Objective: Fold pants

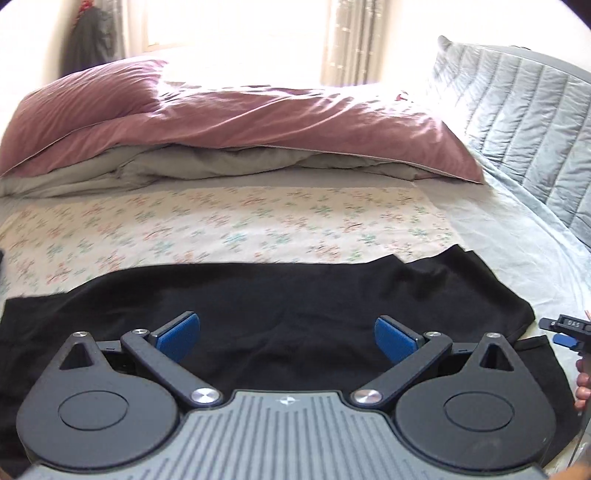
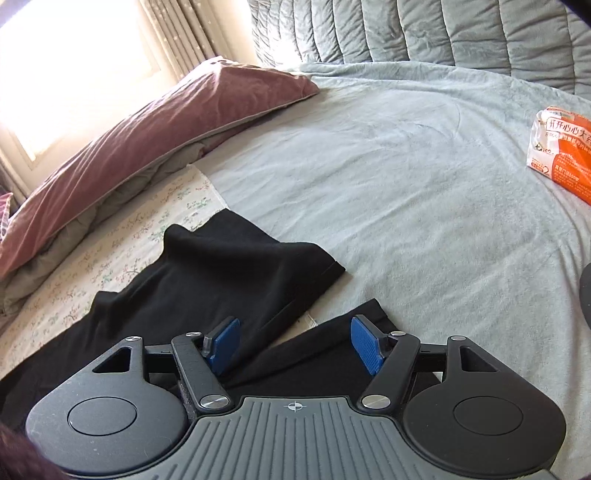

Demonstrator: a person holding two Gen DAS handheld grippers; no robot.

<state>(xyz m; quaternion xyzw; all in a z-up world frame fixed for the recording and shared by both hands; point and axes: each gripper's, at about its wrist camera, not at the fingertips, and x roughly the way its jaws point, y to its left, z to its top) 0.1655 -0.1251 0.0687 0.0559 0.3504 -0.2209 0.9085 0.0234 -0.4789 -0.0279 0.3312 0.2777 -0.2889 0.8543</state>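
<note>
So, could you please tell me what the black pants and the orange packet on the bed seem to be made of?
Black pants: apparently soft matte knit fabric, which drapes in limp folds without sheen. Orange packet: probably thin glossy plastic film, crinkled, with printed lettering.

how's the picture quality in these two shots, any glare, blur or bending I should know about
Left wrist view: the window is blown out to white, the flowered sheet is smeared by motion blur, and the black pants show almost no detail. Right wrist view: sharper, with glare only at the window; the fisheye curves the bed's blue cover and the quilted headboard.
</note>
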